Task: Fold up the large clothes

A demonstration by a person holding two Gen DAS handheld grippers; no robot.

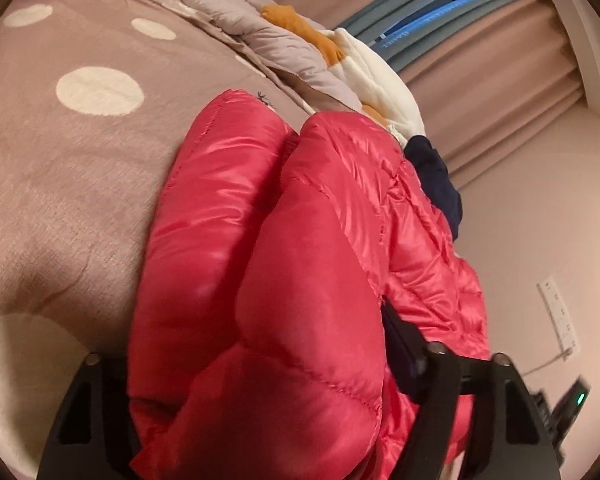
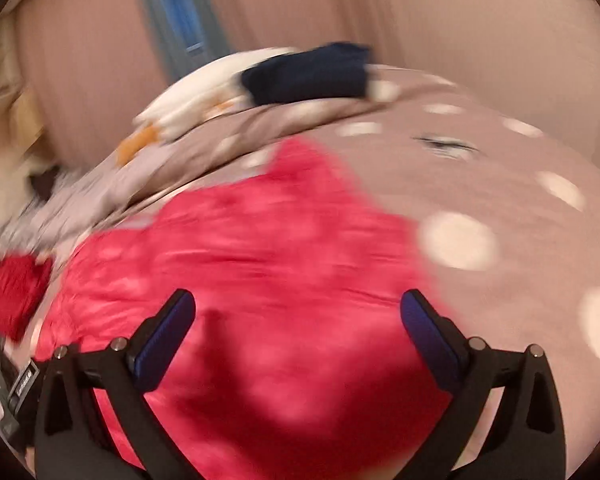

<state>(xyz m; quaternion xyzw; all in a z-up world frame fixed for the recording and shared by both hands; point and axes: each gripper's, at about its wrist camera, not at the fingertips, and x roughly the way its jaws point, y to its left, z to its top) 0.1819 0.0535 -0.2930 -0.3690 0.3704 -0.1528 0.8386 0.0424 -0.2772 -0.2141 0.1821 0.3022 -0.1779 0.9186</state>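
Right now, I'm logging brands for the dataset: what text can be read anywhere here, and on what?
Window: a short row of pale letters, too blurred to read.
Strap label: white print, too blurred to read.
No other text shows.

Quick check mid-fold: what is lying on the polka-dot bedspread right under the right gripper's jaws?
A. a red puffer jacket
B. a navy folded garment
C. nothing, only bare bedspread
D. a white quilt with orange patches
A: in the right wrist view the right gripper stands with jaws wide apart over the red puffer jacket, which is spread on the polka-dot bedspread; the navy garment lies far beyond it.
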